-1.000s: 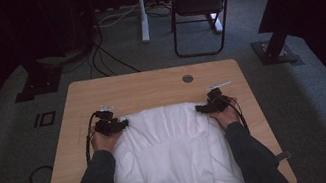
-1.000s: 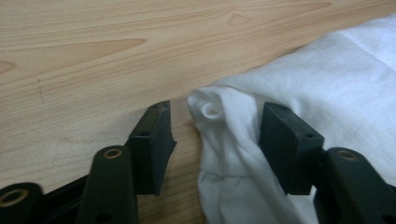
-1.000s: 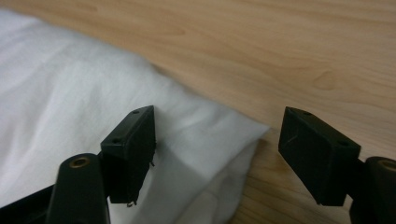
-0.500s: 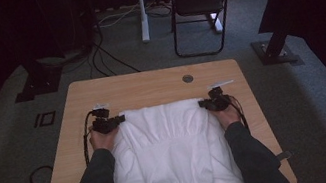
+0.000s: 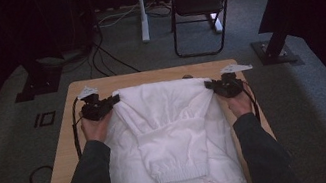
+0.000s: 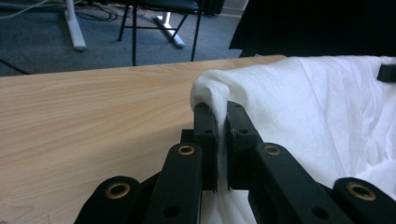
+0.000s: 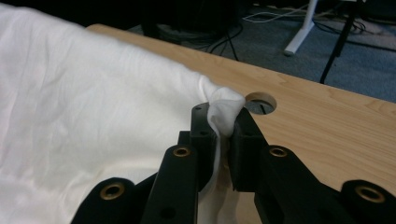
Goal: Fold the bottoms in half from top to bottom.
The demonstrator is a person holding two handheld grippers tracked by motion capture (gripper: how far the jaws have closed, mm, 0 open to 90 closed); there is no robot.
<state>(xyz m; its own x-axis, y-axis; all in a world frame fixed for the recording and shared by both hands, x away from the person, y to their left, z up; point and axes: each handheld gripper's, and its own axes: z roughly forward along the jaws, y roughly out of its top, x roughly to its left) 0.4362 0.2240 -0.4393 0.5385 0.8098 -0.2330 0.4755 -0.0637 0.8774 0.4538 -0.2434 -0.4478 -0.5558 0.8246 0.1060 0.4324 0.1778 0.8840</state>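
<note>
White cotton-looking garment (image 5: 171,135), prob. a sweatshirt, lies spread over most of the wooden table (image 5: 68,154), ribbed hem toward the person and far edge raised off the surface. Left gripper (image 5: 113,101) has its jaws just closed down tight on the far-left corner of the cloth; in the left gripper view (image 6: 217,116) a fold bulges out above the pads w/ fabric wedged in the slit between. Right gripper (image 5: 210,84) likewise has just closed on the far-right corner; in the right gripper view (image 7: 220,122) only a small tuft pokes past the tips.

Risks, as I judge them:
- Right-side bite looks shallow, so the corner could slip out under the cloth's weight, dropping that side.
- Uneven pull btwn hands would skew the far edge, so any fold lands crooked.
- Near hem hangs close to the table's front edge; dragging the cloth could send it off.
- Cable hole (image 7: 260,103) sits just beside the right corner; loose fabric could snag there.

Containers: none on the table.
</note>
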